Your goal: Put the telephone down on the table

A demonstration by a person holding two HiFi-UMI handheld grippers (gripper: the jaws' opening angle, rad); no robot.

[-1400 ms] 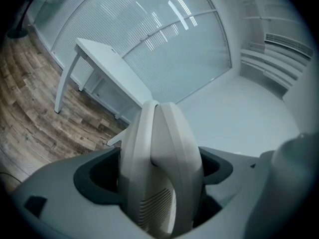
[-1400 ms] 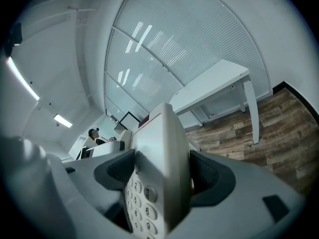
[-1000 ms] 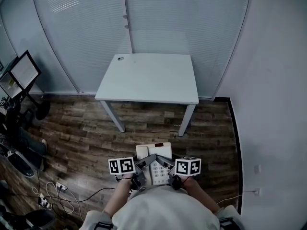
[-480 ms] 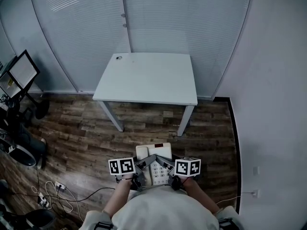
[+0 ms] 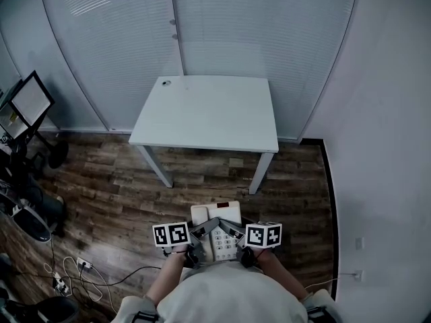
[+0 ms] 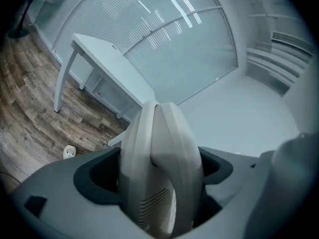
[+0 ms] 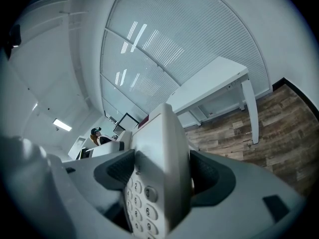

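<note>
White table [image 5: 209,113] at 12 o'clock, well apart. My left tongs [image 5: 200,235] and right tongs [image 5: 234,233] each clamp one telephone [image 5: 215,215] edge: two-sided hold, level for set-down.

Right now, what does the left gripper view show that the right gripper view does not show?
Only the left gripper view shows the rounded handset side of the cream plastic telephone, with its slotted grille, and a small white object on the brown wooden floor. Only the right gripper view shows the numbered keypad, a dark monitor and a ceiling light. Both show the telephone clamped, by the left gripper and the right gripper, plus the white rectangular table and that floor.
</note>
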